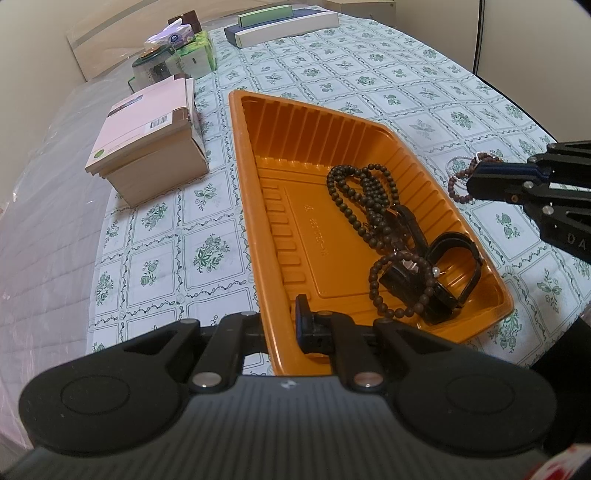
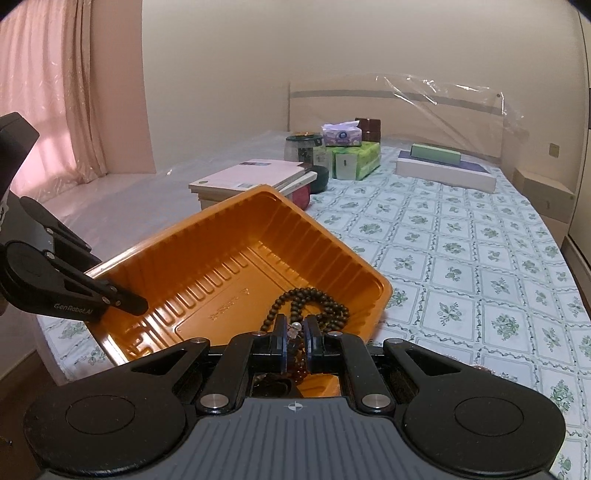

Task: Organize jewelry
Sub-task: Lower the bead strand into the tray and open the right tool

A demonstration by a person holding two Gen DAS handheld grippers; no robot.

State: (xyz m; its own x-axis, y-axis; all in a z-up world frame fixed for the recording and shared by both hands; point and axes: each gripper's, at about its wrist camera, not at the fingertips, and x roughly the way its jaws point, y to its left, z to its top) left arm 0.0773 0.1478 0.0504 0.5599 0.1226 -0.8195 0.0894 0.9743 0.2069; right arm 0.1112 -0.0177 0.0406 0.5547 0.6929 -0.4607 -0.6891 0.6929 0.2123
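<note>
An orange plastic tray [image 1: 255, 155] lies on the flowered cloth. In it are a long dark bead necklace [image 1: 364, 192], a black watch [image 1: 454, 266] and a brown bead bracelet [image 1: 391, 291]. My left gripper [image 1: 277, 315] is shut on the tray's near wall, one finger inside and one outside; the right wrist view shows the left gripper [image 2: 138, 304] on that edge of the tray [image 2: 236, 218]. At the tray's right side my right gripper [image 1: 474, 179] is shut on a reddish bead bracelet [image 1: 455, 188] and a pearl strand [image 1: 451, 164]. In its own view the right gripper [image 2: 295, 330] has the reddish beads [image 2: 298, 367] hanging between the pads.
A pale box [image 1: 147, 147] stands left of the tray. Behind it are a glass jar [image 1: 153, 64], tissue packs [image 1: 195, 51] and long flat boxes [image 1: 284, 26]. The flowered cloth [image 2: 480, 258] spreads to the right; a plastic-covered mattress [image 1: 48, 221] lies left.
</note>
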